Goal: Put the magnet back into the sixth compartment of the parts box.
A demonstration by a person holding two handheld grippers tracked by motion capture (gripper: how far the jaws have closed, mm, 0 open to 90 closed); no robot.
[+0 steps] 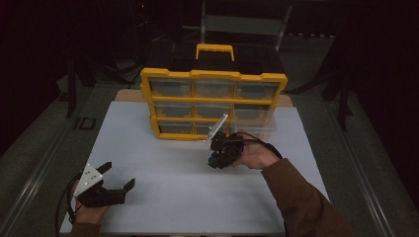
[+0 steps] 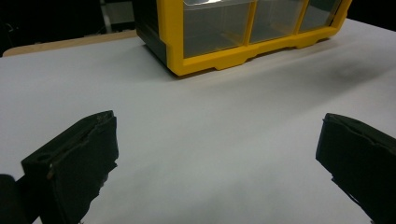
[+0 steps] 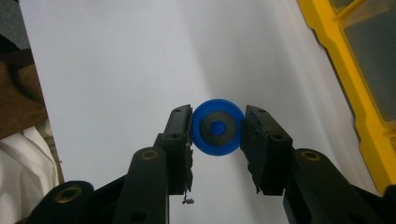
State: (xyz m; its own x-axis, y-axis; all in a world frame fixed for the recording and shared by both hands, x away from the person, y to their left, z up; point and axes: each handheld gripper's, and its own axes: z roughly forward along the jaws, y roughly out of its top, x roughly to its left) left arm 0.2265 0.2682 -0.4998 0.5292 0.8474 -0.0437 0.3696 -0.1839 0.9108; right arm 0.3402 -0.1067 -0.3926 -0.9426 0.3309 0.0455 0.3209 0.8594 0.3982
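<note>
Right gripper view reveals right claw (image 3: 217,128) pinching blue disc (image 3: 217,127).

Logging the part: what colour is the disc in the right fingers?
Blue disc, dark ring; right gripper view.

Quick count: one yellow organizer case (image 1: 213,75), drawer grid three across, three rows, so nine clear drawers, one yellow carry handle (image 1: 215,50) on top. One blue round disc (image 3: 218,127). Two tongs: left tongs (image 1: 117,179), right tongs (image 3: 218,128). One white surface (image 1: 163,163).

Blue wheel (image 3: 218,127) glossy plastic; table sheet (image 3: 116,70) matt
</note>
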